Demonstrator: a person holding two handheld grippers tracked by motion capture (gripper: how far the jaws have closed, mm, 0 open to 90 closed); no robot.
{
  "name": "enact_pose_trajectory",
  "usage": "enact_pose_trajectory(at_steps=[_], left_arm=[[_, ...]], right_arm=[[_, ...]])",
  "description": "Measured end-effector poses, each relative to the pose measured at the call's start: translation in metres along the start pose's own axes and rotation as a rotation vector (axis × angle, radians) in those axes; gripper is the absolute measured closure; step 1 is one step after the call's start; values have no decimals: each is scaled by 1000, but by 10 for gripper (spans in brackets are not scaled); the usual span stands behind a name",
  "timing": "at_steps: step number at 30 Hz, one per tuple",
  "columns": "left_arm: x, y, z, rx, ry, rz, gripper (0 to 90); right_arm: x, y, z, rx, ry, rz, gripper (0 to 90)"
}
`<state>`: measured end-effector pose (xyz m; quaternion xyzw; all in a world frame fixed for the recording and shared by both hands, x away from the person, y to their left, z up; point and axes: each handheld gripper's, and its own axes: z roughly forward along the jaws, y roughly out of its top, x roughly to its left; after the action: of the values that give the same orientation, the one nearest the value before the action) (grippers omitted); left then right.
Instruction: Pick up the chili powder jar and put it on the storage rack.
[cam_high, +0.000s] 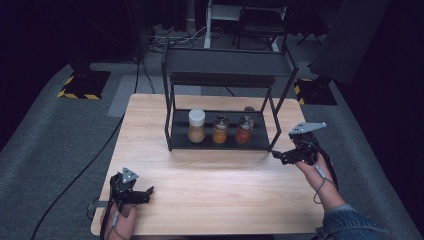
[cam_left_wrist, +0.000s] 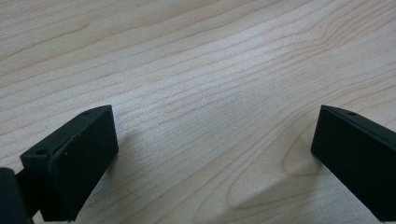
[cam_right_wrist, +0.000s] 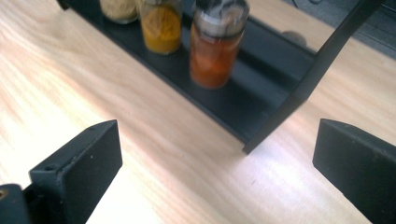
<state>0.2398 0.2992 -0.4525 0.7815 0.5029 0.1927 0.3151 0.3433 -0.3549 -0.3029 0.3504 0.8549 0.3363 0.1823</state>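
A black two-tier rack (cam_high: 175, 136) stands at the back middle of the wooden table (cam_high: 210, 190). Its lower shelf (cam_right_wrist: 243, 95) carries three jars: a white-lidded one of tan powder (cam_high: 196, 126), one with orange-yellow contents (cam_high: 220, 130) and one with red-orange contents (cam_high: 244, 130). My right gripper (cam_high: 278, 155) hovers by the rack's front right leg (cam_right_wrist: 303, 93), open and empty, facing the red-orange jar (cam_right_wrist: 215, 46) and the orange-yellow jar (cam_right_wrist: 161, 25). Over bare wood at the near left corner, my left gripper (cam_high: 146, 193) is open, nothing between its jaws (cam_left_wrist: 215, 158).
The rack's upper shelf (cam_high: 225, 62) overhangs the jars. Grey carpet (cam_high: 50, 140) surrounds the table, with a cable across it at the left. Two hazard-striped bases (cam_high: 82, 84) and dark furniture stand beyond the table's far edge.
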Motion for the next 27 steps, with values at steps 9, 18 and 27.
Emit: enact_pose_trajectory(at_steps=[9,18,27], left_arm=[[0,0,0,0,1,-1,2],[-1,0,0,-3,-3,3,3],[0,0,1,-4,-9,9,2]], right_arm=[[6,-45,10,13,-10,-6,9],[11,-84,20,36,-22,-7,2],[14,-126,27,23,-34,38,1]])
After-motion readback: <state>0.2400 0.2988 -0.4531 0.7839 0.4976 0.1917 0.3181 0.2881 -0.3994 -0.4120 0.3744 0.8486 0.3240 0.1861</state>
